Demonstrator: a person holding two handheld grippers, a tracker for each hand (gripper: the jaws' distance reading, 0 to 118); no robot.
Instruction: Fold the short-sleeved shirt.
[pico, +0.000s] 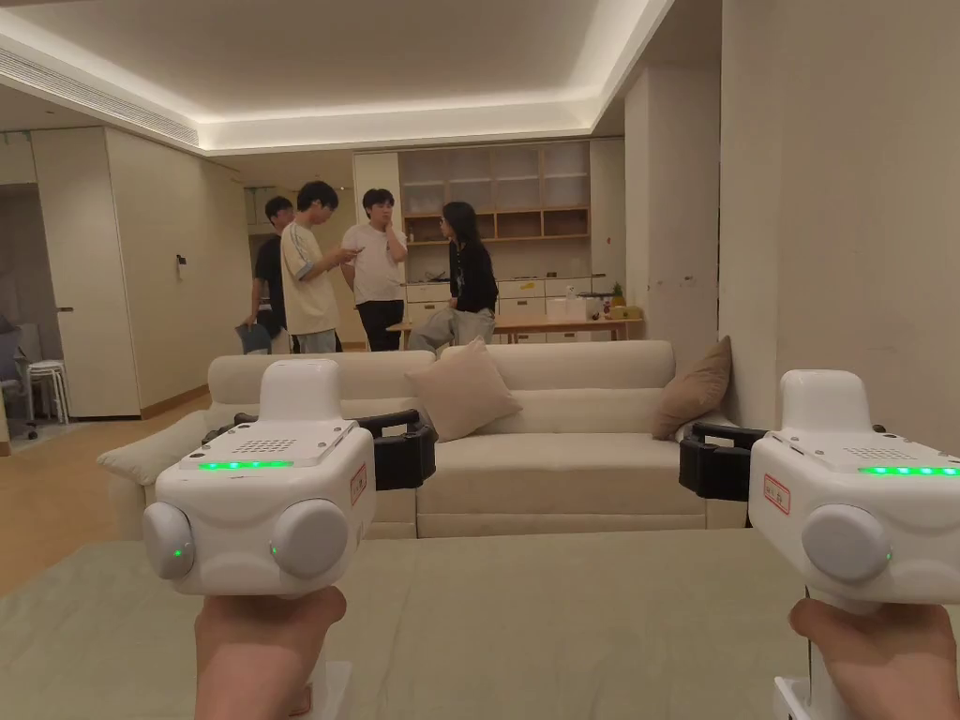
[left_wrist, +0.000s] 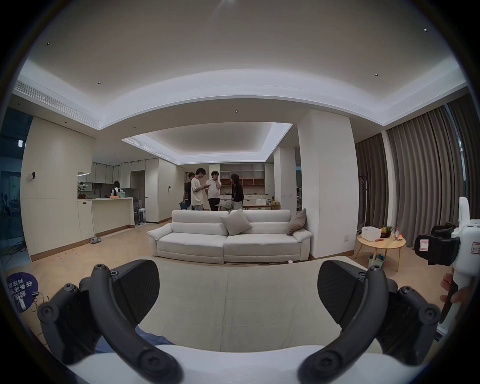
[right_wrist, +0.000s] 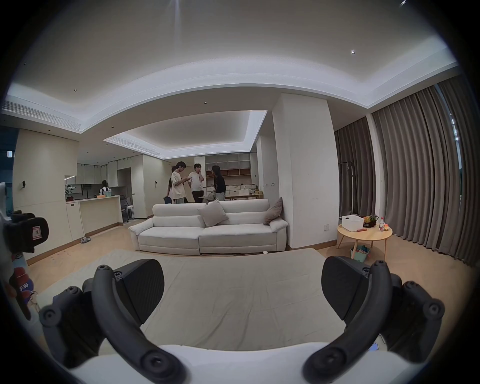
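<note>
Each hand holds a white gripper level above a pale green cloth-covered surface (pico: 562, 619). My left gripper (pico: 319, 427) is open; in the left gripper view its black jaws (left_wrist: 237, 285) stand wide apart with nothing between them. My right gripper (pico: 797, 441) is open too, its jaws (right_wrist: 242, 283) spread over bare cloth. A small patch of blue fabric (left_wrist: 150, 340) shows low down behind the left jaw; I cannot tell whether it is the shirt. The right gripper (left_wrist: 439, 246) also appears at the edge of the left gripper view.
A cream sofa (pico: 562, 459) with cushions stands just beyond the surface's far edge. Several people (pico: 375, 262) stand behind it. A white pillar (pico: 825, 216) rises at the right. A round wooden table (right_wrist: 365, 232) with a white box stands near grey curtains (right_wrist: 415, 169).
</note>
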